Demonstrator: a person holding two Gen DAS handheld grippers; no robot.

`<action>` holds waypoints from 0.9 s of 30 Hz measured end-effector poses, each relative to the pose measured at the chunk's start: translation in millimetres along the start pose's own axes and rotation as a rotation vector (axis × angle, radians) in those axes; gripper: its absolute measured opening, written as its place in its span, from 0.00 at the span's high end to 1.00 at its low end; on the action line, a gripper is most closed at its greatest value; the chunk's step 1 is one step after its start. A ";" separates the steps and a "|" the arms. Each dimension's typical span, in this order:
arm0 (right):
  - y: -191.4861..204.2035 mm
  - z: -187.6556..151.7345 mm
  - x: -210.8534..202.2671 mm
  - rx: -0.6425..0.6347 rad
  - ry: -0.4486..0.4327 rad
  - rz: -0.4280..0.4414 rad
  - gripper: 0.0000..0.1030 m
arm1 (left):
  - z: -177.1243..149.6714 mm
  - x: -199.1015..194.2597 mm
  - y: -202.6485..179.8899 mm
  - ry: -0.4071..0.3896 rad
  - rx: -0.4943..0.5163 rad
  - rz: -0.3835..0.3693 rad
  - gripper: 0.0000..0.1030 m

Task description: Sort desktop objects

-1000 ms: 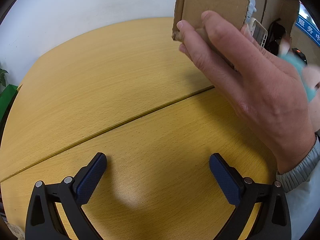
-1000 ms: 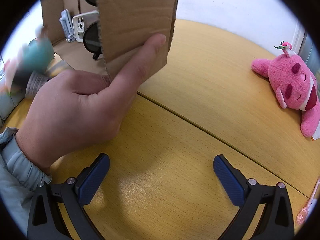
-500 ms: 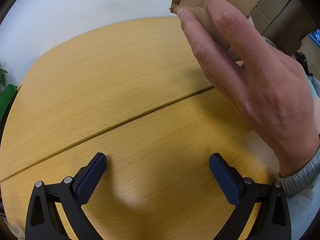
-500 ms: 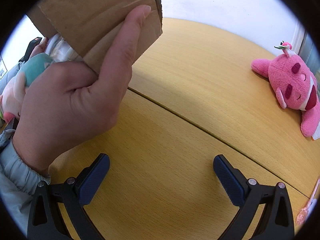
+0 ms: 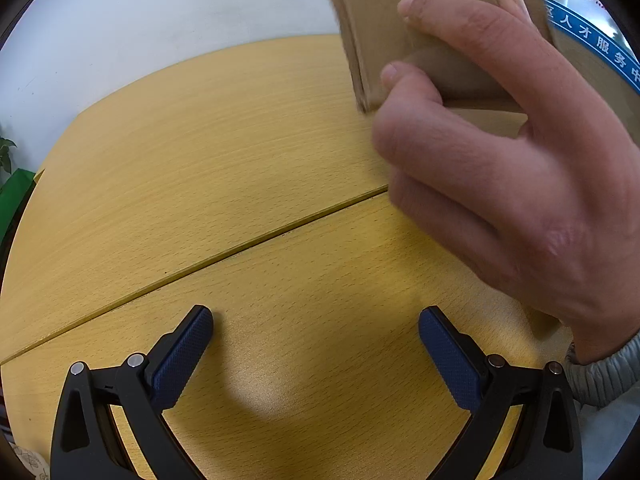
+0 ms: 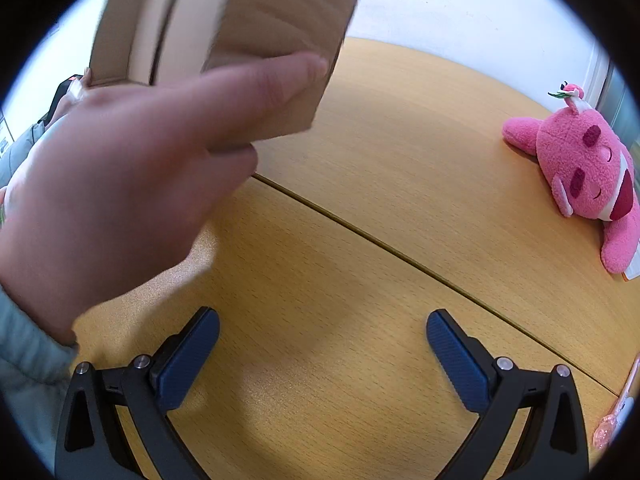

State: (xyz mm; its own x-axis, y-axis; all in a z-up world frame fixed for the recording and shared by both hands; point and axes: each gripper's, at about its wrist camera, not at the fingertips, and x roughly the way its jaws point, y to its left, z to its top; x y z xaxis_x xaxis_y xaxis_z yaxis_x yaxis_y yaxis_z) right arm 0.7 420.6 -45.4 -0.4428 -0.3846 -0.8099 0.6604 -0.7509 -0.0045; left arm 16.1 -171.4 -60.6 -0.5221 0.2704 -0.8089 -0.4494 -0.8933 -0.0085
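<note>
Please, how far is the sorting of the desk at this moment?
Done: nothing visibly sorted. In hand: a bare hand holds a cardboard box lifted above the table; left gripper and right gripper are open, empty. Left: the pink plush toy lies on the table.

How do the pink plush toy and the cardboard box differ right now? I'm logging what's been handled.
The pink plush toy lies on the wooden table, untouched; the cardboard box is lifted clear of it, gripped by a bare hand. The toy is sharp and apparently still; the box is motion-blurred. The toy is soft and rounded, the box flat-sided. Neither sits between the fingers of either open gripper.
</note>
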 end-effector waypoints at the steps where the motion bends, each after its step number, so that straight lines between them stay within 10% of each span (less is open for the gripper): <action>1: -0.1 0.4 0.4 0.000 0.000 0.000 0.00 | 0.1 0.2 -0.3 0.000 0.000 0.000 0.00; 27: -4.7 6.1 -2.6 0.000 0.000 0.001 0.00 | 2.0 1.1 -2.7 0.000 -0.002 0.002 0.00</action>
State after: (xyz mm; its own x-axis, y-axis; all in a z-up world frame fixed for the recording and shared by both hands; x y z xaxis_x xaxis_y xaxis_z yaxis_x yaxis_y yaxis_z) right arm -5.0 421.9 -39.8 -0.4419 -0.3852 -0.8101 0.6611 -0.7503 -0.0039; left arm 15.3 -168.1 -60.3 -0.5227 0.2685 -0.8091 -0.4472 -0.8944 -0.0079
